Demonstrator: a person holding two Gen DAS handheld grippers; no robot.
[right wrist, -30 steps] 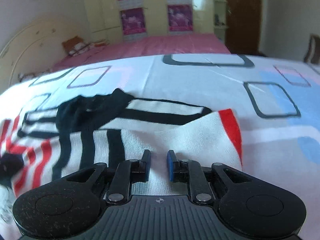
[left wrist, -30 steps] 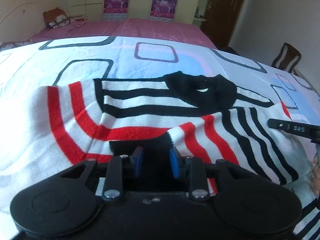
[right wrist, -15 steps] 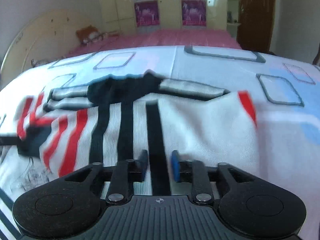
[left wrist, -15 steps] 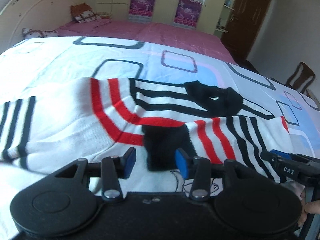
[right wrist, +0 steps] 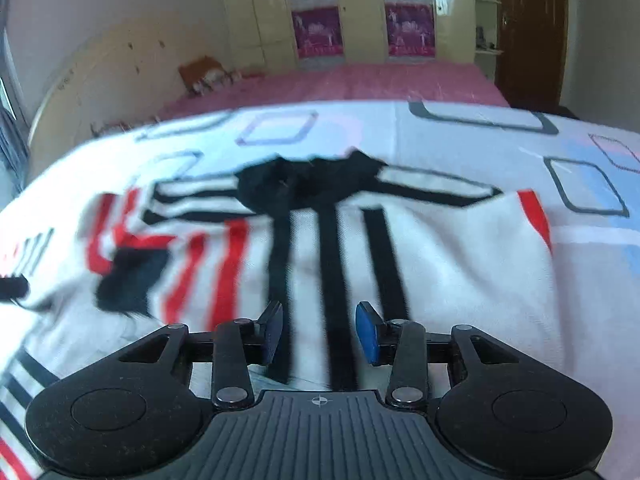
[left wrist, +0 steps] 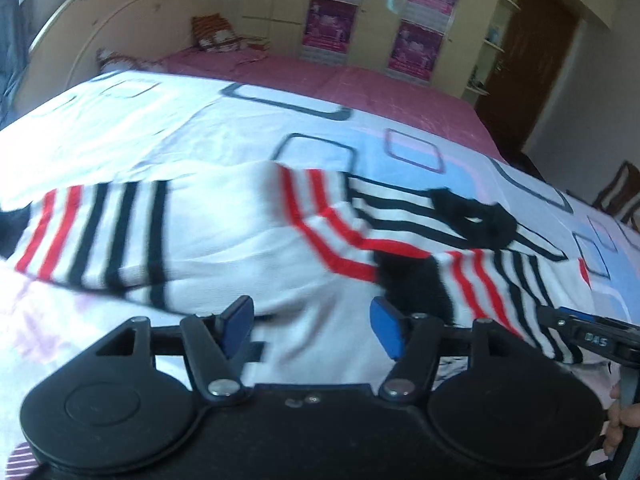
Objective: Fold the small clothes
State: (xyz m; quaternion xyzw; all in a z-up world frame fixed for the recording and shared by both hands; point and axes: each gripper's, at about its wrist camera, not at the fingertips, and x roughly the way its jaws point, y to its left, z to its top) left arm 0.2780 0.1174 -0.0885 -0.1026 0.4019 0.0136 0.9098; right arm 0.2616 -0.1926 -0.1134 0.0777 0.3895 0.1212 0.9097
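The striped sweater lies spread on the bed sheet, white with red and black bands. One sleeve is folded across its middle, and the black collar sits at the far side.

The left gripper has just been opening; its blue pads stand wide apart with nothing pinched between them. The right gripper has just been opening too. Its pads are apart, with the sweater lying below them but not squeezed.

My guess is that one fold is made and both hands are letting go to get ready for the next one. To do that well, lift the grippers clear first so they do not drag the cloth and undo the fold. Then look for the long sleeve that sticks out on the left — it is not folded in yet. Grab it near its end, bring it over flat, and smooth it down. Keep the edges lined up with the stripes — they make a good guide. The other gripper can hold the body down if the cloth slides.
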